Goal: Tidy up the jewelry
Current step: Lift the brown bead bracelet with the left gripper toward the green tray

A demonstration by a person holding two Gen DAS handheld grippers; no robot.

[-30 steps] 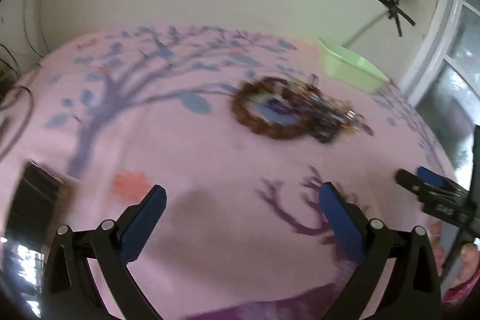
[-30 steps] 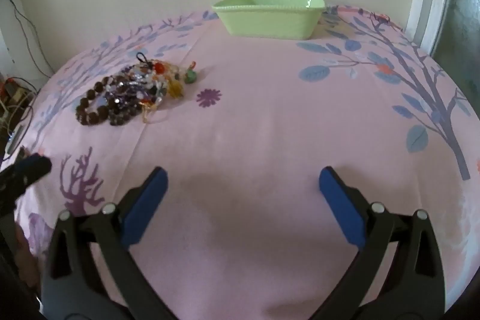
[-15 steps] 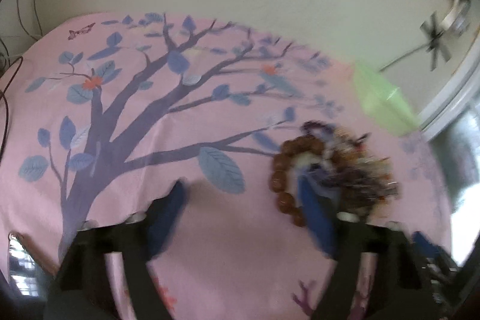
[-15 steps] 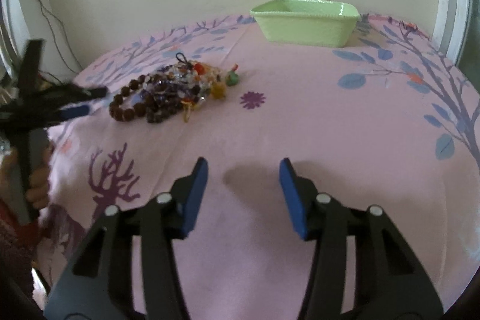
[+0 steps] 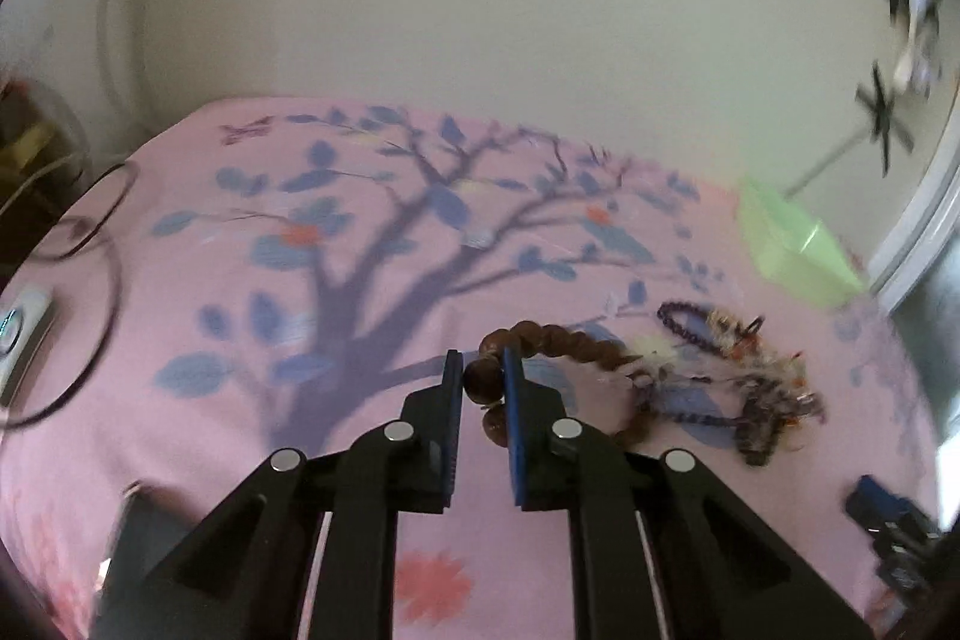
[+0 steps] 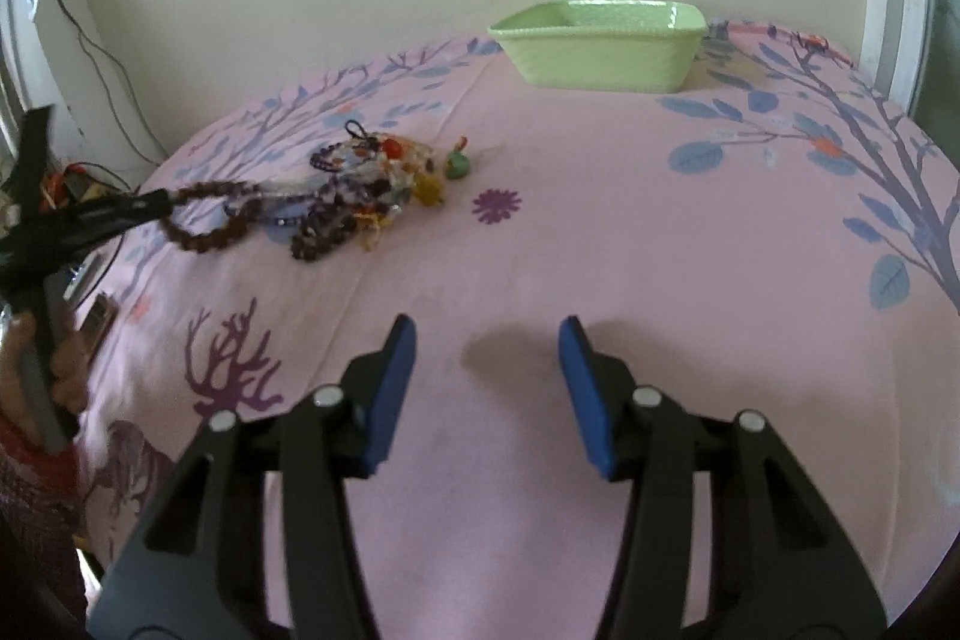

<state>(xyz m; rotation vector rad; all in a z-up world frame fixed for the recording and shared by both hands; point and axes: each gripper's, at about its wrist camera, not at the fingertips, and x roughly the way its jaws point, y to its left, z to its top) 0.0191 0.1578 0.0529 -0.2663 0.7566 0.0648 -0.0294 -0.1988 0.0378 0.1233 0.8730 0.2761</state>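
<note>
My left gripper (image 5: 483, 377) is shut on the brown bead bracelet (image 5: 564, 340), pinching one large bead at its near-left end. The bracelet stretches right into a tangled pile of jewelry (image 5: 744, 370) on the pink cloth. In the right wrist view the left gripper (image 6: 159, 203) holds the brown bracelet (image 6: 213, 220) at the left edge of the jewelry pile (image 6: 372, 184). My right gripper (image 6: 486, 364) is partly open and empty, low over bare cloth, well to the right of the pile. A light green tray (image 6: 600, 46) stands at the back.
The pink tree-print cloth (image 6: 660, 250) covers the table up to the wall. The green tray also shows at the far right in the left wrist view (image 5: 792, 244). A black cable loop (image 5: 90, 244) and a device (image 5: 18, 334) lie at the left edge.
My left gripper moved forward to the pile and shut on the brown bracelet, pulling its loop out to the left. My right gripper narrowed from wide open to partly open.
</note>
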